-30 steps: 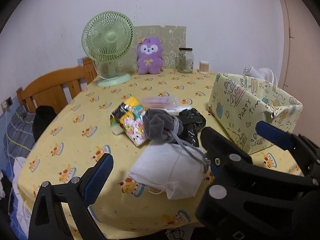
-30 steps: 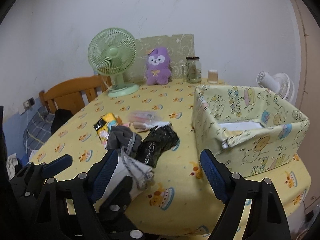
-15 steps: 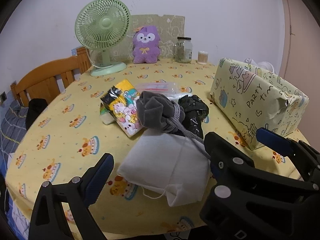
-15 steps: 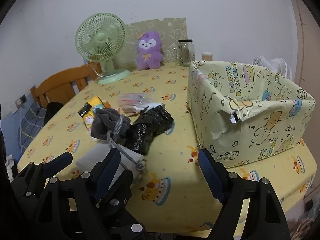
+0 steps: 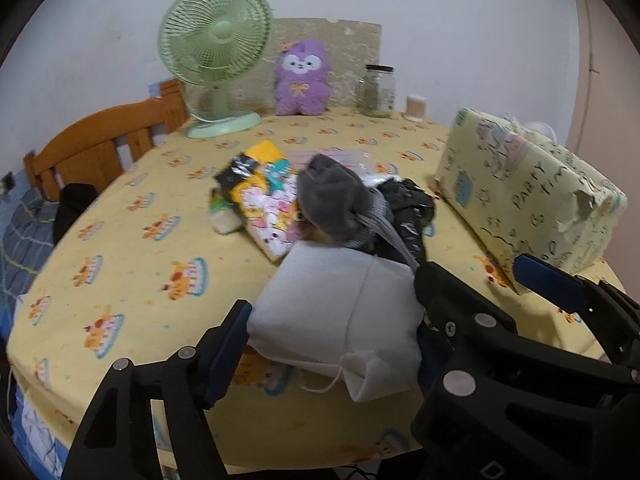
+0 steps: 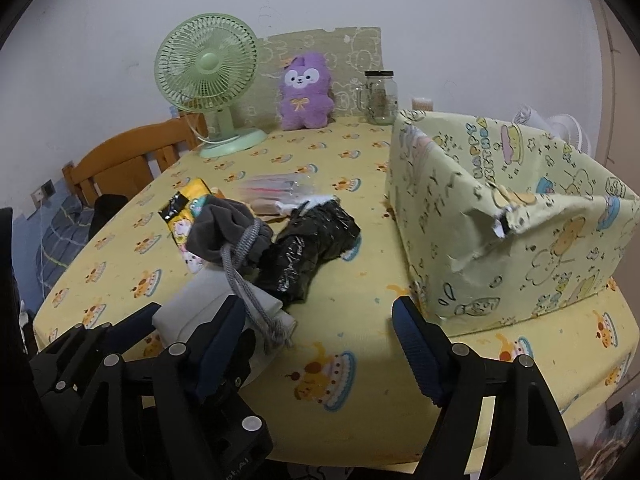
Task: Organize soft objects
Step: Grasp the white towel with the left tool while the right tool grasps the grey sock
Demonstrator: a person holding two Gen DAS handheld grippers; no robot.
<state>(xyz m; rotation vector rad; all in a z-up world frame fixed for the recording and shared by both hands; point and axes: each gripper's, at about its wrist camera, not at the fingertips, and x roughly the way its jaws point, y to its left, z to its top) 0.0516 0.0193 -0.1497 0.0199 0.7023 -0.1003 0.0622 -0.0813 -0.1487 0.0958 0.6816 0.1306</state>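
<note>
White folded pouch (image 5: 336, 312) lies flat at near edge; grey drawstring bag (image 5: 336, 200) behind it, cord trailing over pouch; crumpled black bag (image 6: 308, 244) just right.

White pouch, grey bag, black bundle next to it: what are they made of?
White pouch: looks like matte non-woven fabric, with soft folds and a thin string. Grey bag: fleece-like cloth, fuzzy and dull, tied with a woven cord. Black bundle: probably thin plastic film, with crinkles and shiny glints.
</note>
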